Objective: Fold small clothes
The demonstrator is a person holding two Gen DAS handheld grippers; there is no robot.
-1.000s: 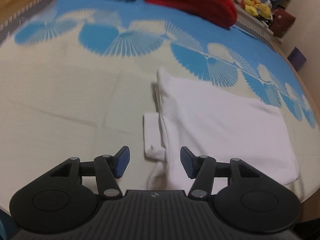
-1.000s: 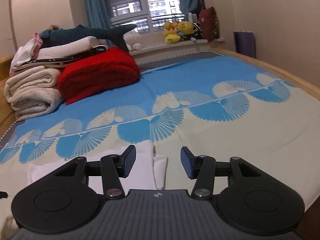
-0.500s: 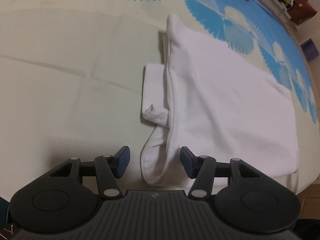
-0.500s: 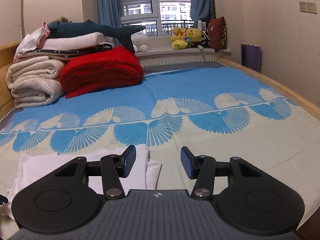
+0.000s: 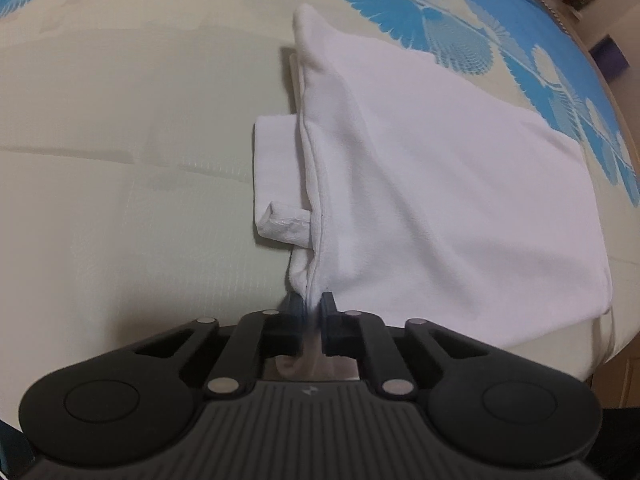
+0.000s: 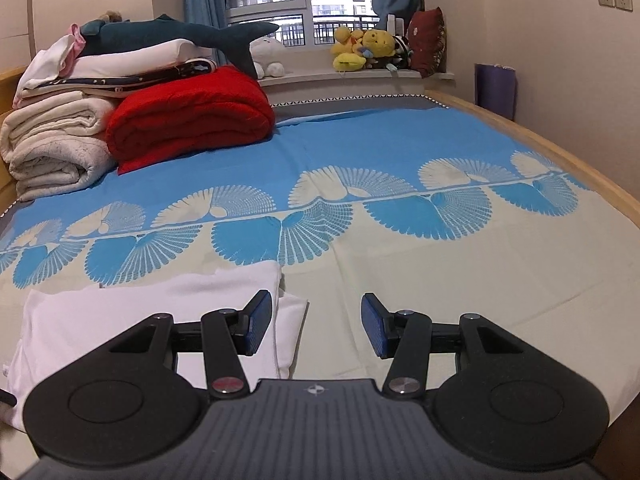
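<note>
A white garment (image 5: 440,184) lies partly folded on the bed, with a folded sleeve (image 5: 276,172) sticking out from under its left edge. My left gripper (image 5: 310,304) points steeply down and is shut on the garment's near corner, where the hemmed edge runs into the jaws. In the right wrist view the same white garment (image 6: 132,312) lies at the lower left. My right gripper (image 6: 316,324) hovers open over its right edge, left finger above the cloth, nothing between the pads.
The bed sheet (image 6: 400,280) is cream near me and blue with fan patterns farther back. A red blanket (image 6: 188,116) and stacked white bedding (image 6: 52,144) sit at the far left. Soft toys (image 6: 360,48) line the windowsill. The bed's wooden edge (image 6: 560,152) runs along the right.
My left gripper dropped toward the garment's near corner and its jaws went from open to shut on the cloth. The right gripper's view rose slightly; its jaws stayed open.
</note>
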